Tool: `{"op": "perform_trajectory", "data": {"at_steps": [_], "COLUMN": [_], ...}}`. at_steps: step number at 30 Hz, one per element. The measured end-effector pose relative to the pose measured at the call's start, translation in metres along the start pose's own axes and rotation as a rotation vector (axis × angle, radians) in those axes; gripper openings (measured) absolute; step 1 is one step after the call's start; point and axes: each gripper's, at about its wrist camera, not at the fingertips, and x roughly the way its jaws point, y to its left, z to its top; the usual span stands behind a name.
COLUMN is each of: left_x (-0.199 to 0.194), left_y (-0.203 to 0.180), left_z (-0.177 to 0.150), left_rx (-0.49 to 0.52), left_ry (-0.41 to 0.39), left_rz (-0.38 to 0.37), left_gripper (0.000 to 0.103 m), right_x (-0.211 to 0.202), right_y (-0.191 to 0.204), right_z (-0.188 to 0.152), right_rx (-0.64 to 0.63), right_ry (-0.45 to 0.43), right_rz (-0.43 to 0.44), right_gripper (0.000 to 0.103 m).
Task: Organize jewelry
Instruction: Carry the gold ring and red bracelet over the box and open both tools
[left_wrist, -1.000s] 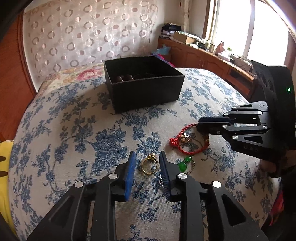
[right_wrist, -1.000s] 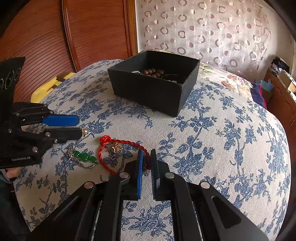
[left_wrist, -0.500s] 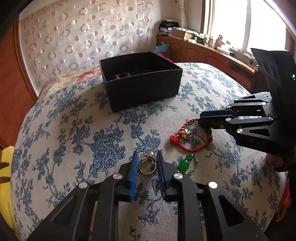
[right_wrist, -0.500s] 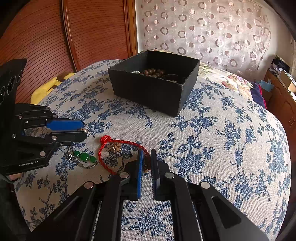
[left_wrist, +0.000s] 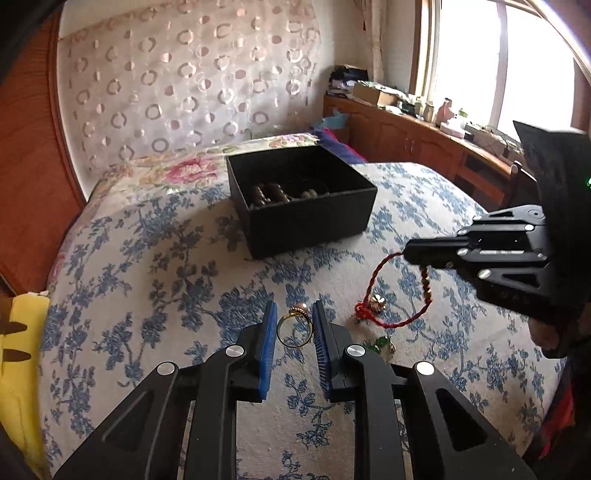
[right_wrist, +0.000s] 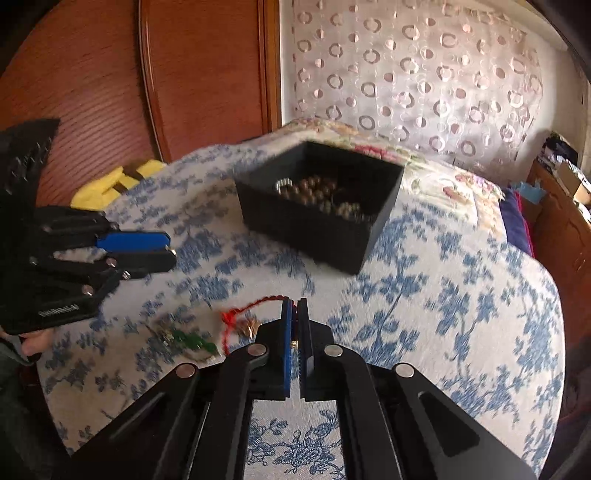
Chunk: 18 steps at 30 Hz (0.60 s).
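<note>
My left gripper (left_wrist: 294, 325) is shut on a gold ring (left_wrist: 293, 328) with a pearl and holds it above the floral cloth. My right gripper (right_wrist: 294, 314) is shut on a red cord bracelet (left_wrist: 373, 295) with a gold charm and lifts it off the cloth; the cord hangs below its tips in the left wrist view. A green bead piece (right_wrist: 190, 339) lies on the cloth. The black jewelry box (left_wrist: 301, 197) stands further back, open, with brown beads (right_wrist: 314, 186) inside. The right gripper also shows in the left wrist view (left_wrist: 410, 254), the left gripper in the right wrist view (right_wrist: 168, 251).
The blue floral cloth (left_wrist: 147, 266) covers a rounded surface that drops off at its edges. A yellow object (left_wrist: 22, 332) lies at the left edge. A wooden headboard (right_wrist: 110, 92) and a patterned curtain (left_wrist: 184, 85) stand behind; a wooden counter (left_wrist: 424, 136) runs under the window.
Both grippers have risen. The left closed on the gold ring and lifted it; the right lifted the red bracelet off the cloth. The right view is motion-blurred.
</note>
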Motion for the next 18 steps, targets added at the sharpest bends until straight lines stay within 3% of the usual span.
{"op": "perform_trajectory", "data": {"at_steps": [18], "left_x": [-0.007], "left_y": [0.018], "left_z": [0.041], "left_rx": [-0.015], "left_ry": [-0.084], "left_rz": [0.026], "left_gripper": [0.018], "right_x": [-0.022], "right_y": [-0.018], "right_z": [0.069], "right_rx": [-0.003], "right_ry": [-0.127], "right_rz": [-0.053], "right_gripper": [0.003]}}
